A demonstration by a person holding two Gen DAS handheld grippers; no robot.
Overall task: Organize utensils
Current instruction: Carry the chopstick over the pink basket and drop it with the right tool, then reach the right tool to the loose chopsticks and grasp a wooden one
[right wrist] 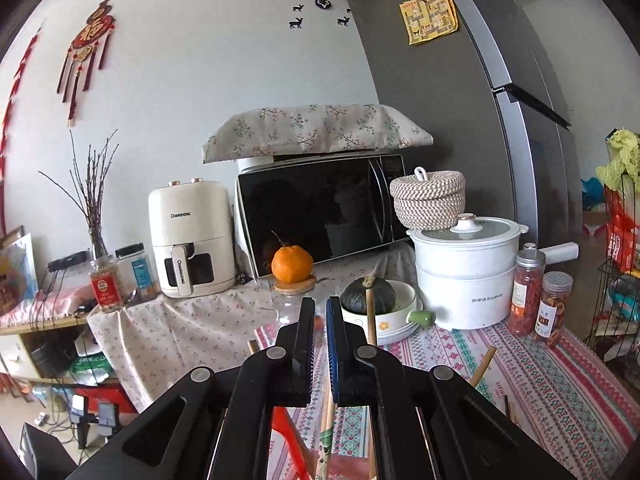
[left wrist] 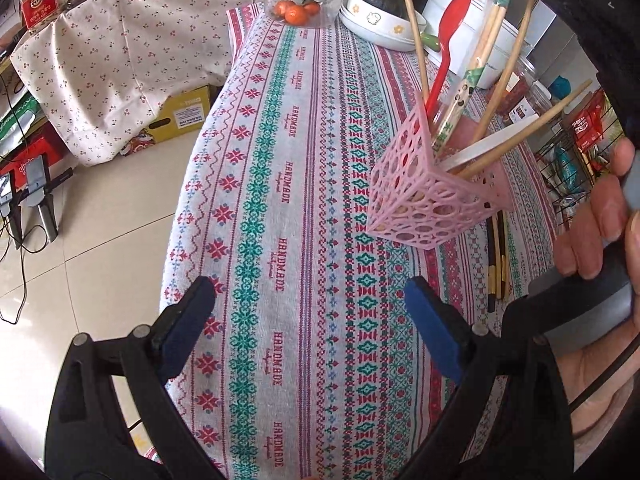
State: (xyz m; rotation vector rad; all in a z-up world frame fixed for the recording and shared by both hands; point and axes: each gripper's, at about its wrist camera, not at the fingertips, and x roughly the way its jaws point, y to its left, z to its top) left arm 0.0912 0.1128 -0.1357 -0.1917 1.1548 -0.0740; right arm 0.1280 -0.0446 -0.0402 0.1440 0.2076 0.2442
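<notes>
A pink perforated utensil holder [left wrist: 432, 196] stands on the patterned tablecloth [left wrist: 304, 208]. It holds a red spoon [left wrist: 448, 40], wrapped chopsticks [left wrist: 476, 68], several wooden chopsticks [left wrist: 516, 140] and a white utensil. Dark chopsticks [left wrist: 496, 264] lie on the cloth behind the holder. My left gripper [left wrist: 304, 332] is open and empty, low over the cloth, in front and left of the holder. My right gripper [right wrist: 320, 356] is above the holder with its jaws nearly closed around the wrapped chopsticks [right wrist: 326, 432]; a narrow gap shows. The red spoon handle [right wrist: 294, 436] shows below.
A glass jar of oranges [left wrist: 304, 8] and a bowl with a green squash [left wrist: 380, 12] sit at the table's far end. A white pot [right wrist: 464, 276], spice jars [right wrist: 528, 288], a microwave [right wrist: 320, 216] and an air fryer [right wrist: 192, 236] stand behind. A wire rack [left wrist: 576, 160] is at right.
</notes>
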